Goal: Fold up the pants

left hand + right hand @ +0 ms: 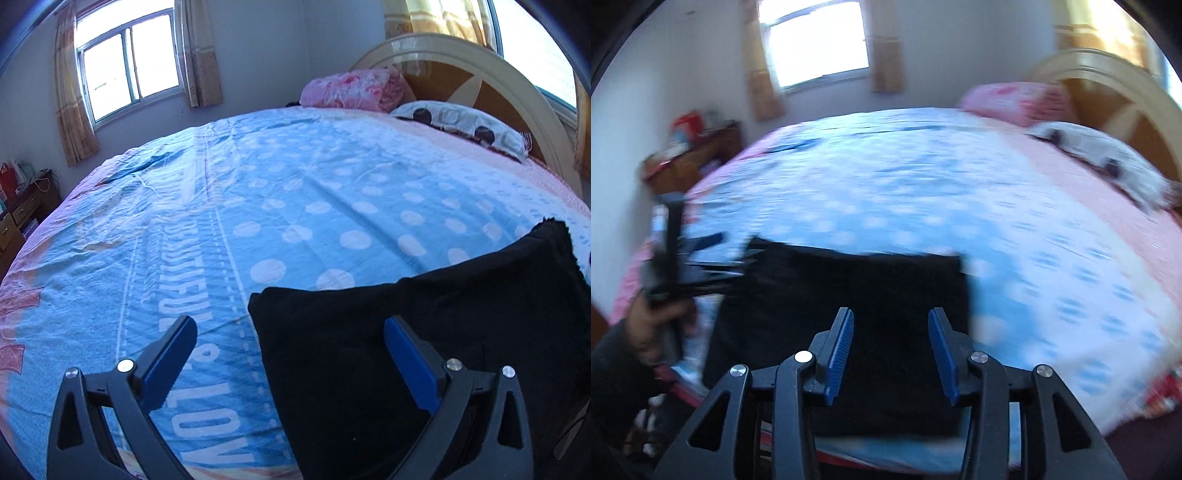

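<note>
In the left wrist view we see the left hand-held gripper (290, 326) spread wide with nothing between its blue pads (166, 363) — one finger over the blue polka-dot bedsheet (317, 192), the other over the black pants (424, 332), which lie folded flat near the bed's near edge. A patterned pillow (465, 125) rests by the headboard (480, 74).

In the blurred right wrist view, the right hand-held gripper (891, 317) hangs over the pants (857, 295), jaws partly apart and empty. At the left, a person's hand (659, 325) holds the other gripper beside the pants' left edge.
</note>
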`<action>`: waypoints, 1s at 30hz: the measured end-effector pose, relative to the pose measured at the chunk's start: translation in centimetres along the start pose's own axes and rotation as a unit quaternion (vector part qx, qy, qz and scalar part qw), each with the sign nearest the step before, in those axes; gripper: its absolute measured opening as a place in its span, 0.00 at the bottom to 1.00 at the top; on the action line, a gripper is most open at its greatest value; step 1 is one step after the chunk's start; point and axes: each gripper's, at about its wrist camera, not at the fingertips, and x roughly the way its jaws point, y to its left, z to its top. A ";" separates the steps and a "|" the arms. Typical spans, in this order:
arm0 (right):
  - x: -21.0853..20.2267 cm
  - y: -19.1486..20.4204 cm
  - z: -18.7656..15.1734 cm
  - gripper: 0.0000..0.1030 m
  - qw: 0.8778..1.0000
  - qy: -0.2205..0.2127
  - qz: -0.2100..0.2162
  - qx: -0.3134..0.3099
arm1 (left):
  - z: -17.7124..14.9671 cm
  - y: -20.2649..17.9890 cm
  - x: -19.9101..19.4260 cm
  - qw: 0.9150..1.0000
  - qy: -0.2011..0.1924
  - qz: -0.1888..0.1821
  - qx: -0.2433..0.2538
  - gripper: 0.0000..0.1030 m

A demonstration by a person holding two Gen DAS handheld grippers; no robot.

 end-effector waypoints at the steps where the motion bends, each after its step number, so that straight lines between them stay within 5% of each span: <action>1: 1.5 0.4 0.3 0.43 1.000 0.009 0.008 -0.007 | -0.1 0.0 0.4 1.000 0.006 0.001 0.001 1.00; 7: 8.4 -3.5 0.1 0.44 0.993 0.092 -0.023 0.068 | -0.2 0.2 2.3 0.999 0.029 -0.018 -0.013 1.00; 11: 8.5 -5.3 -0.2 0.43 0.990 0.087 0.028 0.106 | -0.1 0.2 3.1 0.999 0.033 -0.025 -0.021 1.00; 16: 8.5 -5.2 -0.6 0.44 0.991 0.082 0.035 0.103 | 0.1 0.4 3.8 0.998 0.038 -0.035 -0.035 1.00; 27: 6.8 -3.1 0.0 0.44 0.996 0.071 -0.022 0.055 | -1.3 1.3 -3.6 0.998 -0.012 -0.022 -0.050 1.00; 30: 5.2 -0.8 0.9 0.56 0.997 0.041 -0.058 0.013 | -3.2 0.8 -5.3 0.998 -0.012 -0.032 -0.051 1.00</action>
